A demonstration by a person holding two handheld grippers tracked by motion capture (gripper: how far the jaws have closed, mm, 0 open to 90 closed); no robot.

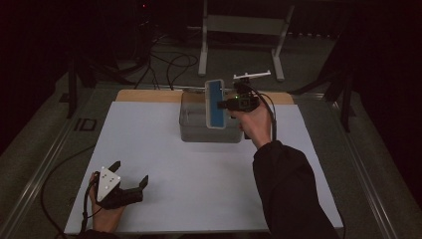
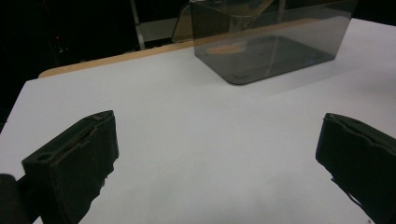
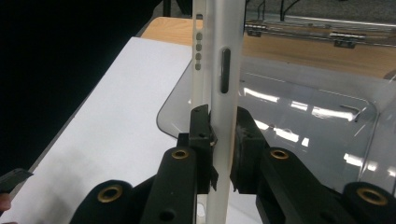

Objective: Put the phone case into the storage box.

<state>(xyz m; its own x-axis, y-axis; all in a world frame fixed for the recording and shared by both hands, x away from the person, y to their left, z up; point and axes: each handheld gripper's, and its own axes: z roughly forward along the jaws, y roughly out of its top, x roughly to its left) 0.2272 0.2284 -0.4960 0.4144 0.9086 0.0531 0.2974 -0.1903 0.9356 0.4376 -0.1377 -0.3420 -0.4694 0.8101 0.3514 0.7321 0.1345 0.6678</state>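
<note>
The phone case (image 1: 215,103), white-rimmed with a blue face, stands upright above the clear plastic box (image 1: 191,130) at the far middle of the desk (image 1: 164,149). Your right gripper (image 1: 230,104) has its jaws clenched on the case's edge. Your left gripper (image 1: 130,175) rests near the desk's front left corner, jaws released and holding nothing.

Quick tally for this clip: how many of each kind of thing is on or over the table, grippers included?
Grippers: 2, the left gripper open above the white sheet, the right gripper shut on the phone case
Phone case: 1, white with a blue face
Clear box: 1, lid open
Total: 4
</note>
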